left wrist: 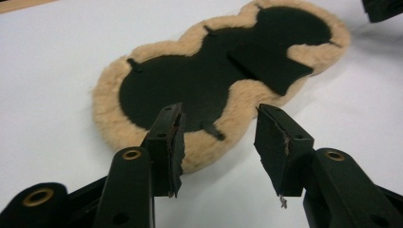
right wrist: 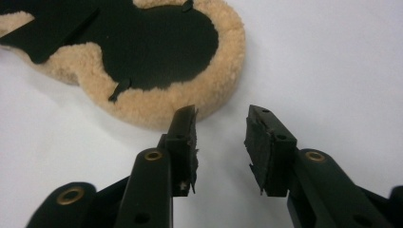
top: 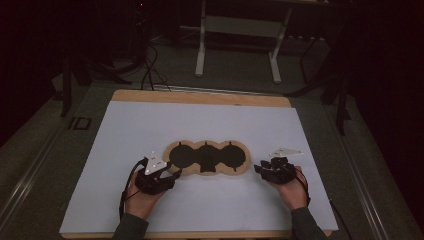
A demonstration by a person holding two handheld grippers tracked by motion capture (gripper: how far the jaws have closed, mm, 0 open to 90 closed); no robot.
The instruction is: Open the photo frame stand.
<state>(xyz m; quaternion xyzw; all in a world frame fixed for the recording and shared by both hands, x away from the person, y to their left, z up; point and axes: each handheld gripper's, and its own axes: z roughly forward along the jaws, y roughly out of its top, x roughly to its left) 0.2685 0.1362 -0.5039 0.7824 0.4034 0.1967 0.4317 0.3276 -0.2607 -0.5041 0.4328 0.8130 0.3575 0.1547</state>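
So there's this fleece pad point(top: 207, 158), three joined round lobes with a black middle and tan fuzzy edging, lying flat about mid-way across the white surface point(top: 150, 125). Nothing sits on it besides a black flap point(left wrist: 268, 66) near its middle lobe. Left tongs point(left wrist: 219, 142) are gaped open at the pad's left end, gripping nothing. Right tongs point(right wrist: 219, 142) are likewise parted and empty, just off the right lobe.

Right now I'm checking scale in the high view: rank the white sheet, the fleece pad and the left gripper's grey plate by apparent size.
1. white sheet
2. fleece pad
3. grey plate on the left gripper
None look alike.
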